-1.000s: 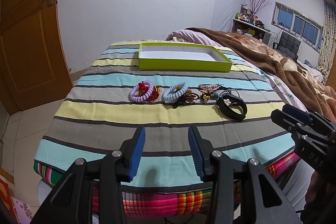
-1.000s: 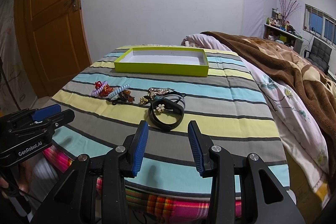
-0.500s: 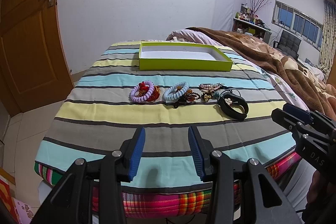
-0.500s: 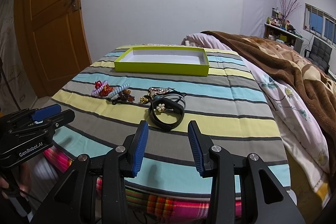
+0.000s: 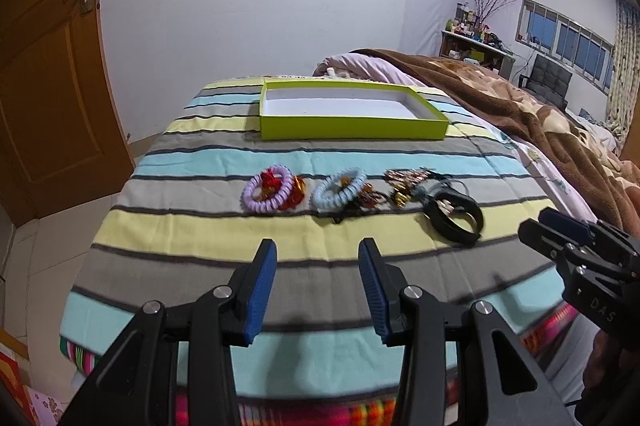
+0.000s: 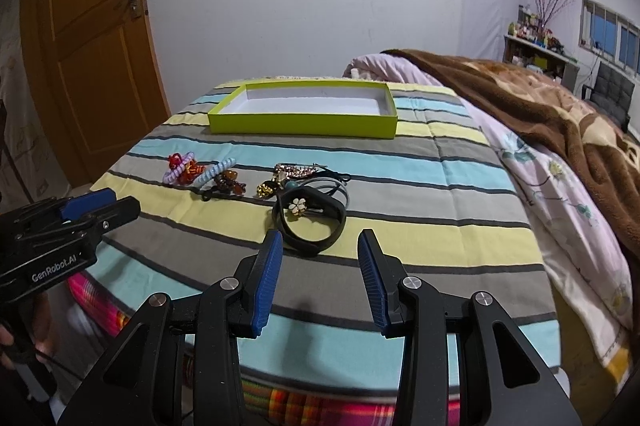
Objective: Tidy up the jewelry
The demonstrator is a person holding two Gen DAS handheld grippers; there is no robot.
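Bed (image 5: 224, 238): covered by a sheet striped in grey, pale blue and yellow; a brown blanket (image 6: 532, 106) is heaped along its right side.

Door (image 5: 44, 86): brown wood, at left behind the bed.

Box (image 5: 352, 132): shallow, lime-green outside, white inside, open at the top, nothing in it. It lies on the far part of the striped sheet, well apart from the jewelry.

Left hand-held gripper (image 5: 316, 266): black frame, blue pads, jaws apart with nothing between them; it hangs above the near edge of the bed, short of the jewelry row.

Right hand-held gripper (image 6: 318, 256): same make, jaws likewise apart and empty, its tips just short of the black band.

Jewelry, in a row across the middle of the bed, left to right:
- Lilac coil hair tie (image 5: 267, 189), lying on a red beaded piece (image 5: 294, 192).
- Pale blue coil hair tie (image 5: 339, 188), touching an amber-brown beaded clip (image 5: 368, 198).
- Gold-coloured hair clip (image 6: 298, 171) with a small gold charm (image 6: 265, 189) beside it.
- Black band (image 6: 310, 222), looped, with a white flower ornament (image 6: 298, 206) on it; thin dark cords lie tangled just behind.
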